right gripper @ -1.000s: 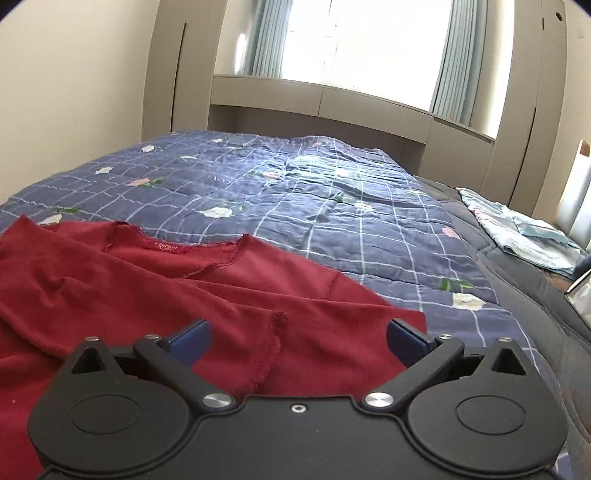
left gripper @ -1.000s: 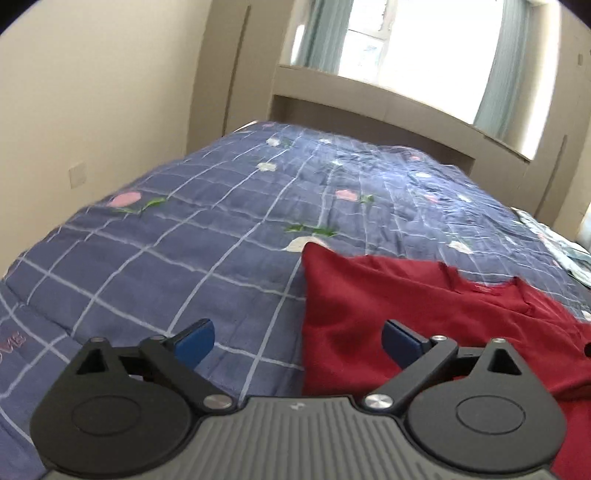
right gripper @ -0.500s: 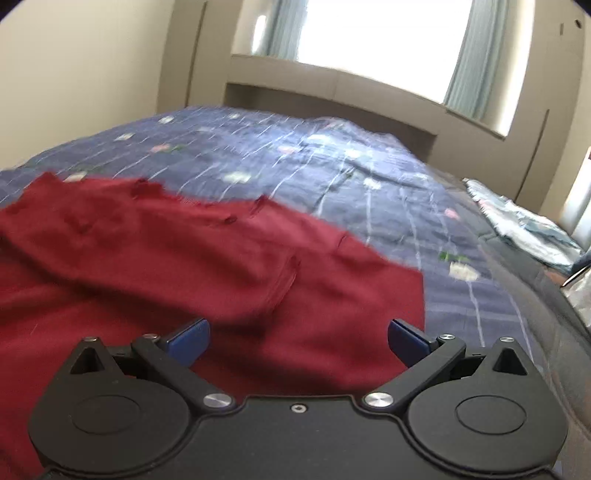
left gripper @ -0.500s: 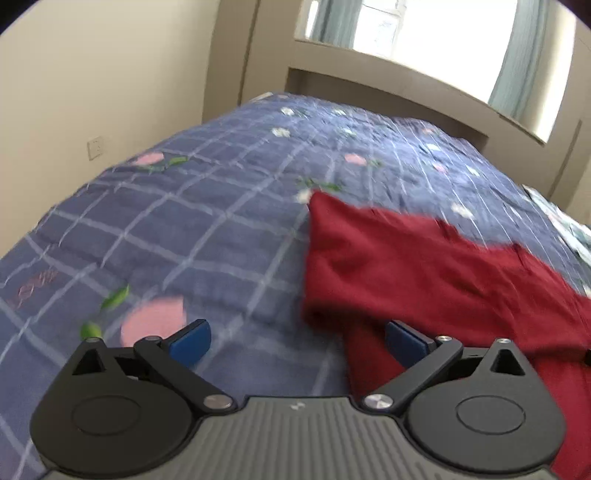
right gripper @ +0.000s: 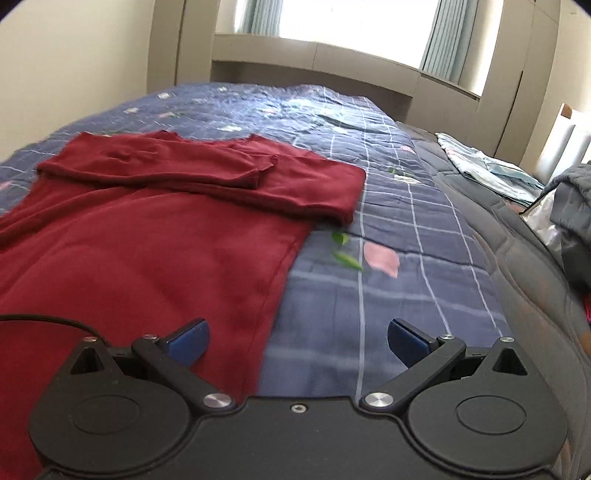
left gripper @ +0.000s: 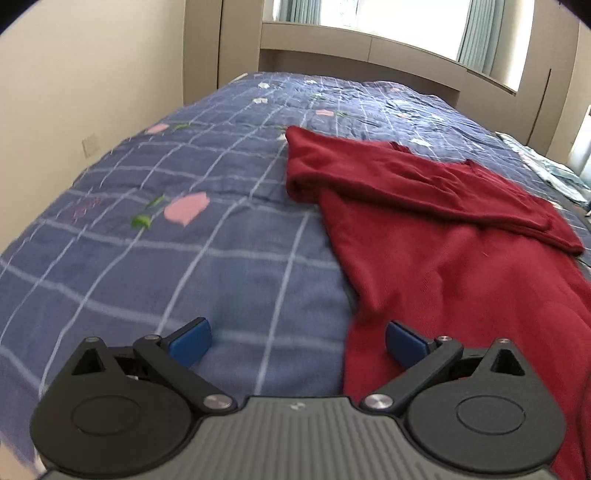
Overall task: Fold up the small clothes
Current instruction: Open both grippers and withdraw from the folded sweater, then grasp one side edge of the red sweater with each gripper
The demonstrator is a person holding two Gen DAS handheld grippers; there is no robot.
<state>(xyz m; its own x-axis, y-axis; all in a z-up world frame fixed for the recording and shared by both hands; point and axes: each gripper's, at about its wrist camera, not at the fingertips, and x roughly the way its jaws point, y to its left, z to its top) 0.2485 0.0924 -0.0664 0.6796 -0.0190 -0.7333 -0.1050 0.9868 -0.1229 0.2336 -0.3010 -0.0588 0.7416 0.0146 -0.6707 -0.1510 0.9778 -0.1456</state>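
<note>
Bright blown-out daylight from the window [left gripper: 388, 26], fisheye-bowed edges, blurred foreground.

blue checked quilt [left gripper: 229, 236] covers the bed, red garment [right gripper: 155, 236] spread on it.

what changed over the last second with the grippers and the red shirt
Both grippers, left and right, pulled back toward the near end of the red shirt, so each now straddles a side edge of its body. Nothing was gripped or released. Unchanged: both open, sleeves folded across the chest, shirt flat on the quilt.
</note>
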